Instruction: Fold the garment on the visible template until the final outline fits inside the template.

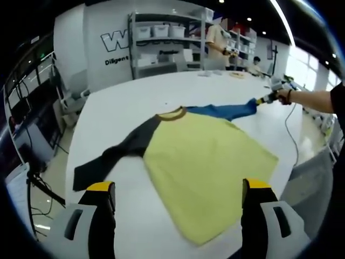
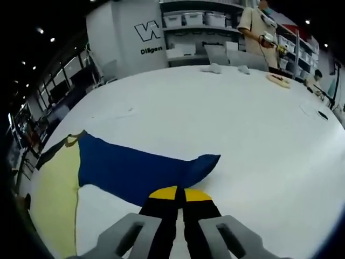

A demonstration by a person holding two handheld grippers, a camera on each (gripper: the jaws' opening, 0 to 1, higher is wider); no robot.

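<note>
A shirt with a yellow body (image 1: 207, 162) lies flat on the white table (image 1: 124, 102). Its black sleeve (image 1: 116, 156) runs out toward the table's left edge, and its blue sleeve (image 1: 226, 111) stretches away to the right. My left gripper (image 1: 178, 189) hovers open over the near hem of the yellow body, its jaws wide apart with nothing between them. My right gripper (image 1: 268, 98), held in a hand, pinches the far end of the blue sleeve. In the right gripper view the right gripper (image 2: 178, 193) is shut on the edge of the blue sleeve (image 2: 135, 170) near its cuff.
Bare table top (image 2: 242, 124) spreads beyond the sleeve. Small cloths (image 2: 215, 68) and a plate (image 2: 277, 80) lie at its far side. Shelves with bins (image 1: 167, 35) and a standing person (image 1: 218, 43) are behind the table. The left table edge drops to the floor (image 1: 59, 156).
</note>
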